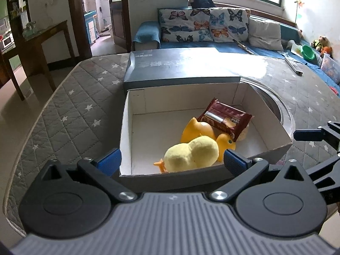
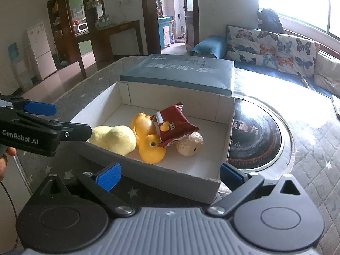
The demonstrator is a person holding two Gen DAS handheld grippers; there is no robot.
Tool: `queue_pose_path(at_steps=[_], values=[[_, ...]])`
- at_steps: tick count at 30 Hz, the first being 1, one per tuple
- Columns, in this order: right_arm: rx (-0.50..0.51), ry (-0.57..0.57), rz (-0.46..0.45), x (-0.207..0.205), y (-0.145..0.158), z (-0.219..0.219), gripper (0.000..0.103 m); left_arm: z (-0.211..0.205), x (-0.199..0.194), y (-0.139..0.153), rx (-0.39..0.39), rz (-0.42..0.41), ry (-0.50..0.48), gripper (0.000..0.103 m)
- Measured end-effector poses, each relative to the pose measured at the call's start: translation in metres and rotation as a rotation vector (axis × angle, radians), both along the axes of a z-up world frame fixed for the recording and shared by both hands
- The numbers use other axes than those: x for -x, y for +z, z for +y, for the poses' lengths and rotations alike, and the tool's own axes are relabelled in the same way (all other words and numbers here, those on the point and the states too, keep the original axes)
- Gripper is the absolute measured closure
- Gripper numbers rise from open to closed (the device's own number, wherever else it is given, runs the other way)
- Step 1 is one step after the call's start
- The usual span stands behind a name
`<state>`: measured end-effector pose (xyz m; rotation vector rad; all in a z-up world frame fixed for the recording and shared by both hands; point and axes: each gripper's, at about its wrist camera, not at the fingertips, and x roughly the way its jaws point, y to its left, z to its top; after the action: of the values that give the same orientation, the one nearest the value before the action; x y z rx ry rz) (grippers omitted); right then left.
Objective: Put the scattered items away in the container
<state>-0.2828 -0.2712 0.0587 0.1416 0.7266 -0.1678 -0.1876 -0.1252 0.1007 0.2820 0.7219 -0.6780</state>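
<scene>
An open cardboard box [image 1: 125, 131] [image 2: 170, 175], white inside, sits on the quilted table. In it lie a pale yellow plush [image 1: 191, 154] [image 2: 114, 137], an orange rubber duck [image 1: 198, 130] [image 2: 148, 146], a dark red snack packet [image 1: 226, 120] [image 2: 174, 127] on top of the duck, and a beige round toy [image 1: 244, 133] [image 2: 190, 143]. My left gripper [image 1: 171, 162] [image 2: 65, 120] hovers open over the box's near wall, empty. My right gripper [image 2: 169, 176] [image 1: 314, 150] is open and empty at the box's near right corner.
The box's dark grey lid [image 1: 180, 68] [image 2: 180, 72] lies right behind it. A round black cooker plate [image 2: 255, 136] [image 1: 276, 104] is set into the table to the right. A sofa with butterfly cushions [image 1: 204, 24] stands beyond, a wooden side table [image 1: 42, 40] at left.
</scene>
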Motion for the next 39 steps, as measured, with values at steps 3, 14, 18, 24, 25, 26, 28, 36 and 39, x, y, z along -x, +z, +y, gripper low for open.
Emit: queue_pose_path(at_steps=[3, 14, 18, 24, 25, 26, 28, 36, 39], values=[[-0.005, 0.005, -0.007, -0.003, 0.004, -0.003, 0.002, -0.002, -0.006, 0.002, -0.003, -0.003, 0.003, 0.000], [-0.012, 0.013, -0.050, -0.043, 0.023, -0.032, 0.002, -0.012, -0.054, 0.017, 0.033, 0.014, 0.010, 0.000], [-0.017, 0.008, -0.074, -0.067, 0.030, -0.053, 0.002, -0.018, -0.085, 0.023, 0.053, -0.002, 0.047, 0.000], [-0.016, 0.005, -0.090, -0.109, 0.034, -0.085, 0.002, -0.029, -0.147, 0.021, 0.085, 0.052, 0.109, 0.000], [-0.018, 0.003, -0.089, -0.115, 0.033, -0.091, 0.002, -0.031, -0.157, 0.020, 0.090, 0.061, 0.119, 0.000], [-0.019, 0.002, -0.087, -0.122, 0.032, -0.096, 0.002, -0.034, -0.169, 0.020, 0.091, 0.064, 0.124, 0.000], [-0.022, -0.002, -0.083, -0.136, 0.029, -0.107, 0.002, -0.039, -0.185, 0.015, 0.096, 0.084, 0.133, 0.000], [-0.130, -0.034, -0.070, -0.183, 0.007, -0.150, 0.002, -0.052, -0.236, -0.008, 0.165, 0.201, 0.153, 0.000], [-0.182, -0.046, -0.060, -0.196, -0.005, -0.165, 0.002, -0.056, -0.255, -0.017, 0.191, 0.246, 0.161, 0.000]])
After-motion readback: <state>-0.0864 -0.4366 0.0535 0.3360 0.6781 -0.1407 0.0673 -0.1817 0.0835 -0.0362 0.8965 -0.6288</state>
